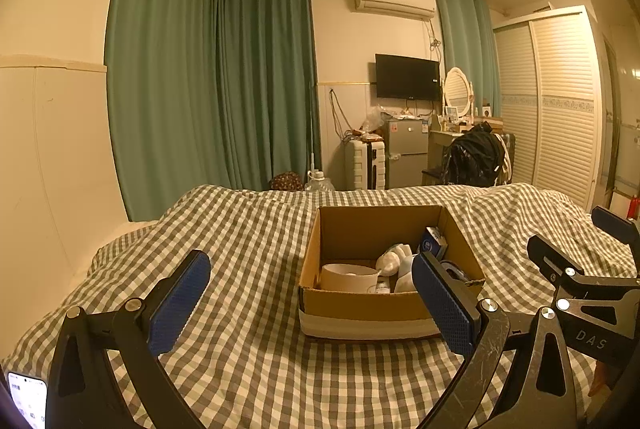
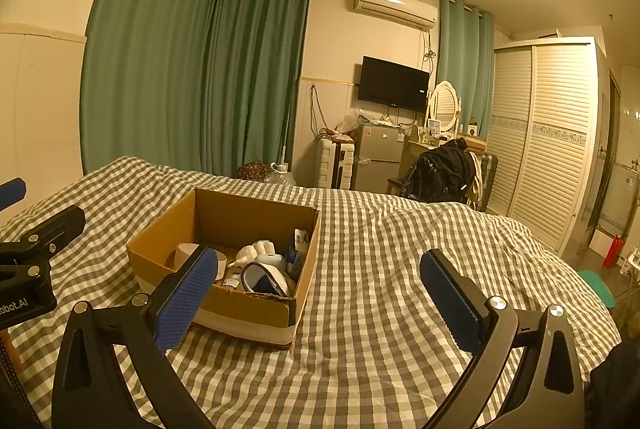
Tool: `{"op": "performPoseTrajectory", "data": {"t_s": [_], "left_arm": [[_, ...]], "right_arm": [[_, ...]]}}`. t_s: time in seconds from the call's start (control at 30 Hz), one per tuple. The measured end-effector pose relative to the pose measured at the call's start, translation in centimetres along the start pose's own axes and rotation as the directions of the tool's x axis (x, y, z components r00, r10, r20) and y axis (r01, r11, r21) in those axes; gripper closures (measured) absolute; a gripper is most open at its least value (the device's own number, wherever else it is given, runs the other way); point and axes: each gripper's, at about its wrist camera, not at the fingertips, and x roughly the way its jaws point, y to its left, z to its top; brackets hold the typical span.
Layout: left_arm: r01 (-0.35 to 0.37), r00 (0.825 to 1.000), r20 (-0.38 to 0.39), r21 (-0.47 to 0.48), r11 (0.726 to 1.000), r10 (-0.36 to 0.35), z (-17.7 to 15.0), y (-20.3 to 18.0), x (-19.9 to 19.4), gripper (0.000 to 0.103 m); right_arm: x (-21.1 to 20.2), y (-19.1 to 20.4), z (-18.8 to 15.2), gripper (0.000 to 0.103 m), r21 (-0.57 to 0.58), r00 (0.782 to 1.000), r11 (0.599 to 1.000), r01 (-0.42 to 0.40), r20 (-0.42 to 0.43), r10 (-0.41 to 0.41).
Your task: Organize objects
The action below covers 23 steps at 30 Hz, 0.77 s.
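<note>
One cardboard box (image 1: 360, 305) is sitting on the checkered bedspread (image 1: 248, 229), and inside I'm counting one tape roll (image 1: 348, 277), one white glove-looking thing (image 1: 394, 257), one small blue carton (image 1: 433, 243), plus one blue-and-white pouch (image 2: 264, 279) that's only showing properly from the right wrist. Two grippers total. The left gripper (image 1: 316, 303) is hovering low in front of the box, fingers spread wide, holding nothing. The right gripper (image 2: 320, 293) is hanging just right of the box, also gaping apart and empty. The left view is catching a phone screen (image 1: 26, 403) in its bottom corner; the right view is showing a red extinguisher (image 2: 612, 251) by the wardrobe.
</note>
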Motion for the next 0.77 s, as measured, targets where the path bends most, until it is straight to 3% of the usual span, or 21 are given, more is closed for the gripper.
{"op": "performPoseTrajectory", "data": {"t_s": [0.77], "left_arm": [[0.011,1.0,-0.009,-0.003,1.0,-0.011,0.04,0.11,0.16,0.0]], "right_arm": [[0.63,0.63,-0.21,0.001,-0.001,1.0,1.0,-0.002,-0.023,0.002]]}}
